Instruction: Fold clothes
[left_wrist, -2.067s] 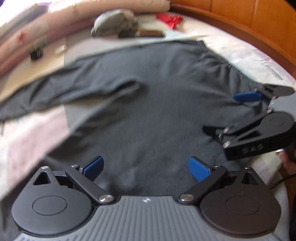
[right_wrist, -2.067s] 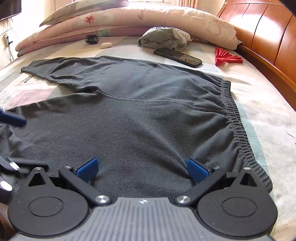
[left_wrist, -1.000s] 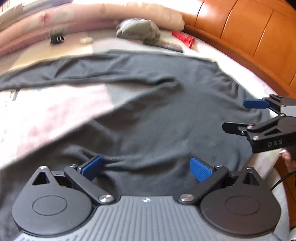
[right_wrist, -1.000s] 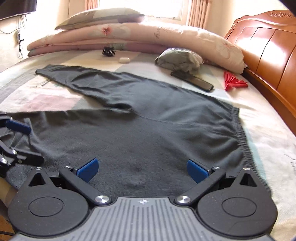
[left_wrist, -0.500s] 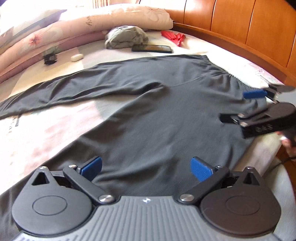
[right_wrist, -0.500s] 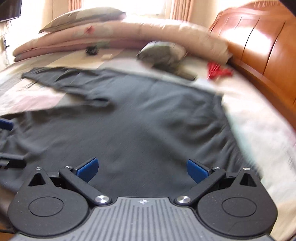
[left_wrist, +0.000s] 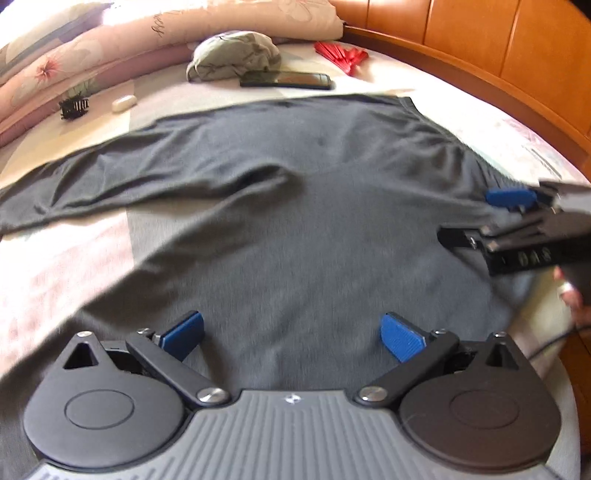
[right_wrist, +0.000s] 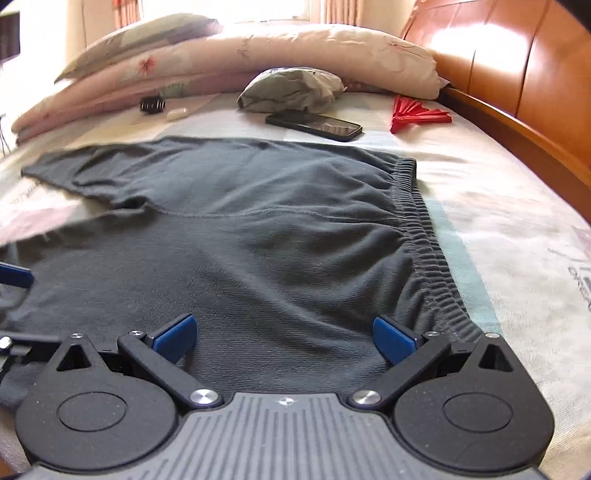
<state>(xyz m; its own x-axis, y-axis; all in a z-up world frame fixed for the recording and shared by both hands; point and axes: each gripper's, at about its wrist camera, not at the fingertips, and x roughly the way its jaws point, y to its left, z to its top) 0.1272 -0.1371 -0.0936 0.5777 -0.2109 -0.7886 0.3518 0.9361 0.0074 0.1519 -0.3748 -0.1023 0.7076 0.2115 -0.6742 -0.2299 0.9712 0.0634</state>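
We count one pair of grey trousers (right_wrist: 258, 258) spread flat on the bed (right_wrist: 498, 221), its two legs running toward 9 o'clock and the elastic waistband (right_wrist: 424, 229) along the 3 o'clock side in the right wrist view. Beyond the trousers, toward 12 o'clock, lie one phone (right_wrist: 314, 125), one red fan (right_wrist: 417, 114), one olive bundle (right_wrist: 291, 90), one black hair clip (right_wrist: 152, 104) and one small white thing (right_wrist: 177, 113). Two pillows (right_wrist: 140, 31) and folded quilts are stacked at the far edge, and a wooden headboard (right_wrist: 517, 62) runs along the 2 o'clock side.

We hold two grippers. Our left gripper (left_wrist: 291, 332) hovers low over the near trouser leg, jaws released and wide apart, nothing between the blue pads. Our right gripper (right_wrist: 284, 336) sits low over the seat of the trousers near the waistband end, jaws also released and wide, the right pad just beside the waistband; whether it touches the cloth we cannot tell.

In the left wrist view the right gripper (left_wrist: 491, 218) reaches in from 3 o'clock, lying sideways over the waistband corner, with one hand (left_wrist: 572, 295) gripping it at the edge of the frame. In the right wrist view the left gripper's tips show at 9 o'clock over the leg.
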